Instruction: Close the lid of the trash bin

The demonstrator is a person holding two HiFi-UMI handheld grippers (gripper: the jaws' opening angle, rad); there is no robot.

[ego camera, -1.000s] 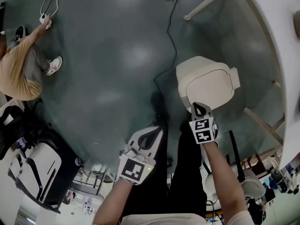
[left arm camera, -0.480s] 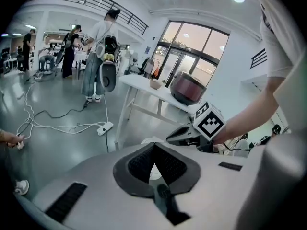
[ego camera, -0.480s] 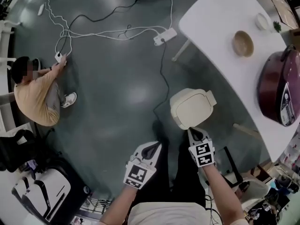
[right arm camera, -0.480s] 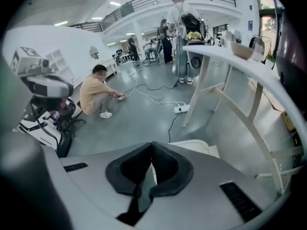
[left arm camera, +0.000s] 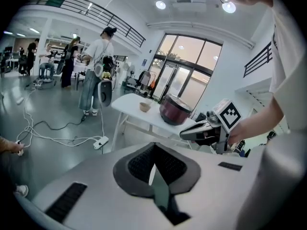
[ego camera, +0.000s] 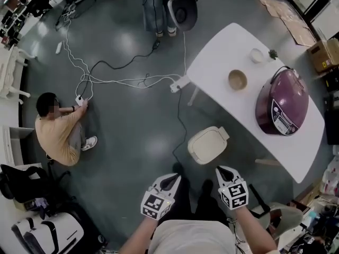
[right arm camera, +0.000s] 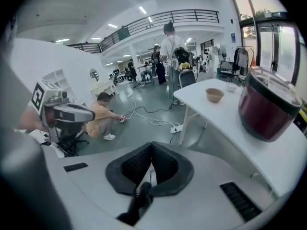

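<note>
The cream trash bin [ego camera: 207, 144] stands on the grey floor beside the white table, and its lid lies flat and down. My right gripper [ego camera: 223, 170] is shut and empty, held a little short of the bin's near side without touching it. My left gripper [ego camera: 170, 178] is also shut and empty, further left over the floor. In the left gripper view the dark pads [left arm camera: 165, 166] meet with nothing between them, and the right gripper [left arm camera: 188, 133] shows ahead. The right gripper view shows its pads [right arm camera: 135, 165] pressed together and the left gripper [right arm camera: 86, 114] at the left.
A white table [ego camera: 217, 62] carries a purple rice cooker [ego camera: 282, 102], a wooden bowl [ego camera: 238, 80] and a small cup [ego camera: 257, 55]. A power strip [ego camera: 177, 83] and cables trail over the floor. One person [ego camera: 58, 134] crouches at left; another [ego camera: 156, 4] stands at the far end.
The head view has drawn back and takes in far more of the room. My right gripper, at the bin lid's near edge before, is now apart from the bin.
</note>
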